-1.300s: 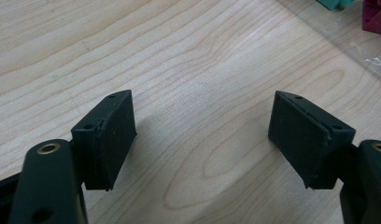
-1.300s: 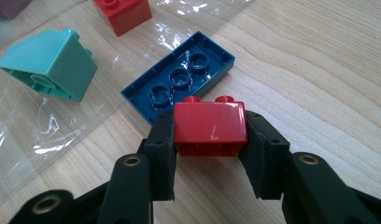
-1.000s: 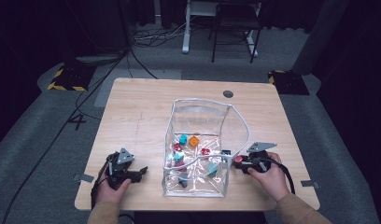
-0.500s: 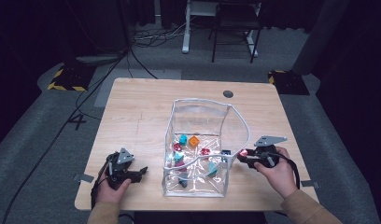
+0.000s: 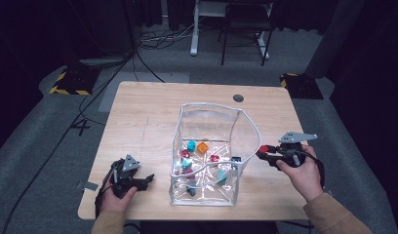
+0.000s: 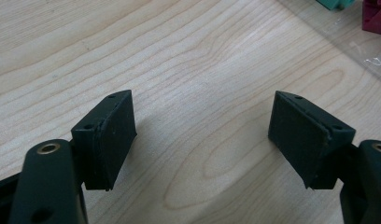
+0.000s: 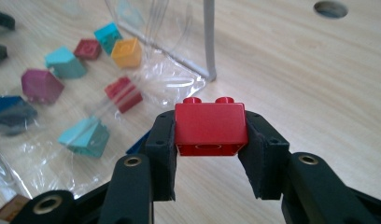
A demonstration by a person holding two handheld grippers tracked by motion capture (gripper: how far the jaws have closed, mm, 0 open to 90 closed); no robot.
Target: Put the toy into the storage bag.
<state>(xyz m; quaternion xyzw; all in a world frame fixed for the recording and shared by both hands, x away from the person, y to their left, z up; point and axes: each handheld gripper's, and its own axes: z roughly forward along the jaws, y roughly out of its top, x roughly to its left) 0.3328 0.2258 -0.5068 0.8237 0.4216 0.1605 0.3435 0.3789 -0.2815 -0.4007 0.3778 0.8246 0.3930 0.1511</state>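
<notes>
right gripper view: red brick pinched beside the bag

right gripper (image 7: 211,140) jaws clamp a red brick (image 7: 210,127) by its sides, studs up, just outside the clear bag (image 5: 207,146), likely bound for the loose bricks (image 7: 83,135) inside. left gripper (image 6: 202,135) rests on the wooden surface (image 5: 148,117), jaws wide and empty, probably waiting.

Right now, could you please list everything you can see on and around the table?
table: one, light wood, centre.
clear plastic bag: one, transparent with white rim, standing open on the table.
small blocks: several, teal, orange, red, magenta and blue, inside the bag.
red brick: one, two studs, clamped in the right gripper beside the bag.
cable hole: one, far table edge.
chair: one, dark, beyond the table.
left gripper: black, open, resting on the table.
right gripper: black, shut on the brick.
</notes>
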